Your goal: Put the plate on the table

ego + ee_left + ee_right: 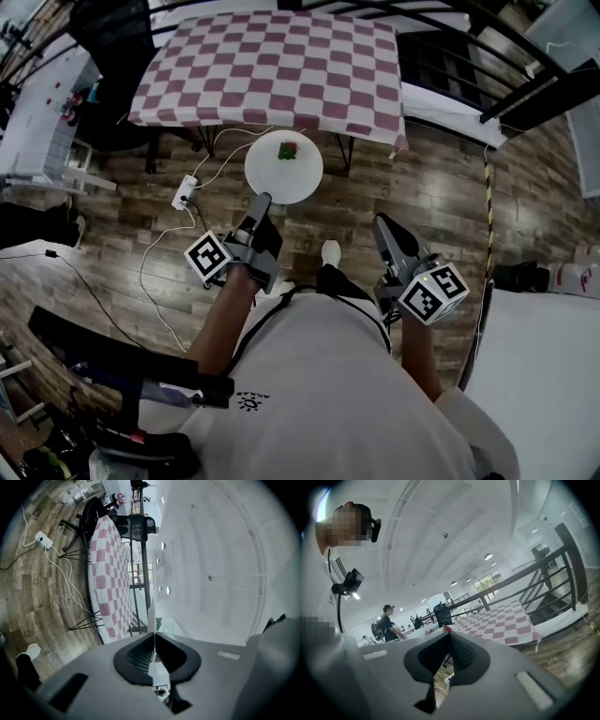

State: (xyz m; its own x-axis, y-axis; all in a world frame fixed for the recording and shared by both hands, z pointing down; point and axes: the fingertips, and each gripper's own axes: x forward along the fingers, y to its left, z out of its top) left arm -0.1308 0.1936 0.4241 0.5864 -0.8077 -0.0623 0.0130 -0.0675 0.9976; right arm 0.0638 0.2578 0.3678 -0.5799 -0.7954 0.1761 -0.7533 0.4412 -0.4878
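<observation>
The plate (300, 183) is pinched only at its near rim by the left tongs (262, 202). It could be tipped down at the far side if the grip is loosened or the hand is jolted. The small green and red thing (288, 150) carried on it could then be rolled off onto the wooden floor (441, 187). A white plug strip (185, 192) and its wires are seen on the floor just beside the path, and a foot could be caught in them. Farther on, the plate could be knocked against the edge of the surface (272, 66), which is covered with a checked cloth, if it is brought in too low. The left tongs are pressed shut on the plate's rim, which is seen edge-on as a thin white line between them. The right tongs (383, 227) are pressed together, with nothing held and nothing touched. The plate is held in the air above the floor, near the surface but not yet set on it.
</observation>
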